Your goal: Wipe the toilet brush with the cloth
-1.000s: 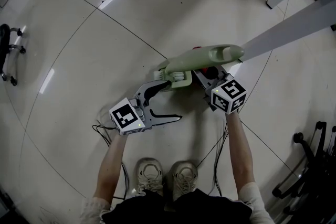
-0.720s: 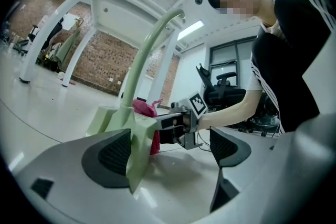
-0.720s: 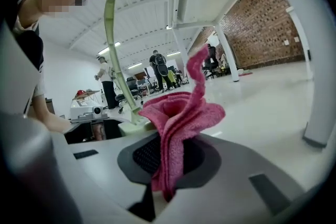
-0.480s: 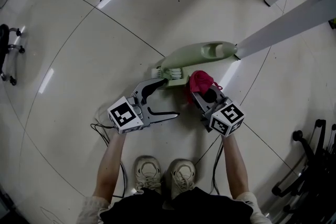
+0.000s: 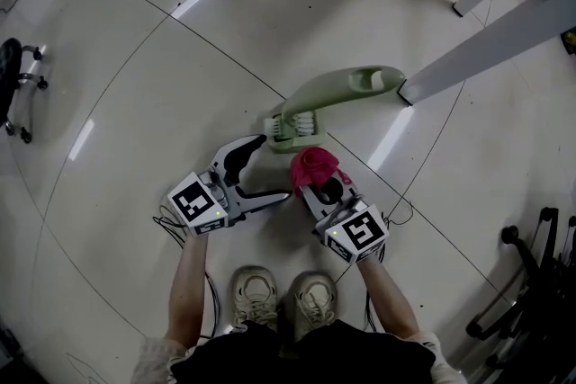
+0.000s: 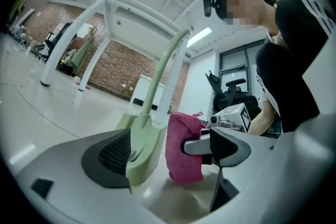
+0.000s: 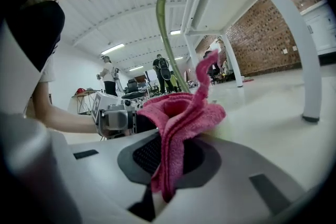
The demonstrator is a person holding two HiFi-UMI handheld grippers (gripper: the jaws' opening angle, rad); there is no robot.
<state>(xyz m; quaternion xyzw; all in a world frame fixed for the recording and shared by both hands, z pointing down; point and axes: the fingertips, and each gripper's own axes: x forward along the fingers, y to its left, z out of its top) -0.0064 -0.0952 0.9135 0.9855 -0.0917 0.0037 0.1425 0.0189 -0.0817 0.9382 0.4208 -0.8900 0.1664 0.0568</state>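
Now the right gripper [image 5: 324,191] sits back from the toilet brush [image 5: 315,103], on my side of it. Its jaws are clenched on the pink cloth [image 5: 311,165]. A second ago that cloth was up against the brush handle; it now hangs near the brush head, apart from it. The left gripper [image 5: 273,168] has slid back too, jaws spread wide with nothing in them, upper tip just beside the brush head. The brush stands head-down on the floor, free of both. I judge one wipe pass over, maybe more to come. Count: one toilet brush, one cloth, two grippers.
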